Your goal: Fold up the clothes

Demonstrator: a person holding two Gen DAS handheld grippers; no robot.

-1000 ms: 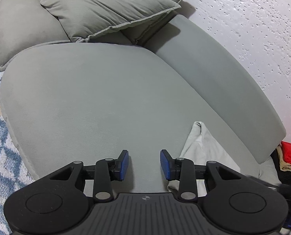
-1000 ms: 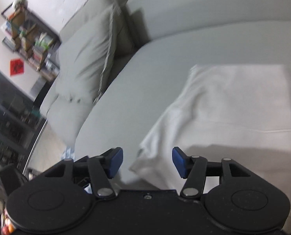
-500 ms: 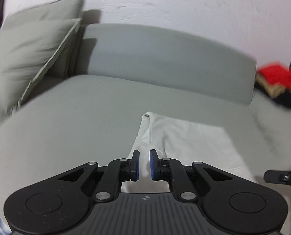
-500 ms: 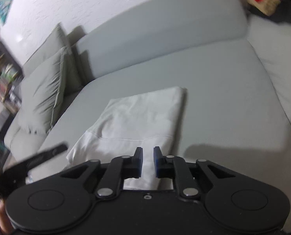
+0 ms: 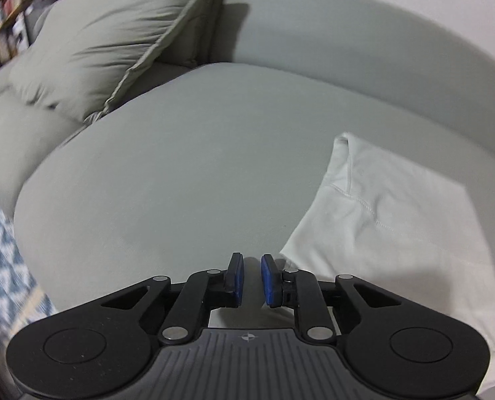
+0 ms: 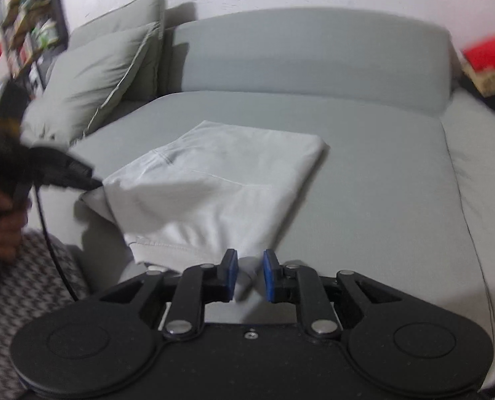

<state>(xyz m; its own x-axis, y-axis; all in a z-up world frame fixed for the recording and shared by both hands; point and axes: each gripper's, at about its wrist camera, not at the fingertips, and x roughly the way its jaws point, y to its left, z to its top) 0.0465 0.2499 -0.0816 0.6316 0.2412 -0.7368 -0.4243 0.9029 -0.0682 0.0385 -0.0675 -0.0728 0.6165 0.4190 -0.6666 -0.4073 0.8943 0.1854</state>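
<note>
One folded white cotton garment [image 6: 221, 186] lies on the grey sofa seat [image 6: 374, 180]. Two grey pillows [image 6: 97, 76] lean at the back. The left gripper [image 5: 250, 278] and right gripper [image 6: 250, 275] are both opening, fingers nearly together, grasping nothing.

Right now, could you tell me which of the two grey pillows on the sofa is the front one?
The lower, wrinkled grey pillow with pale piping is in front; the other pillow stands upright behind it against the wall, showing only its top and right edge.

White garment [image 6: 221, 180], grey sofa [image 5: 181, 166], blue-white patterned rug [image 5: 1, 260], red cloth [image 6: 487, 53]
</note>
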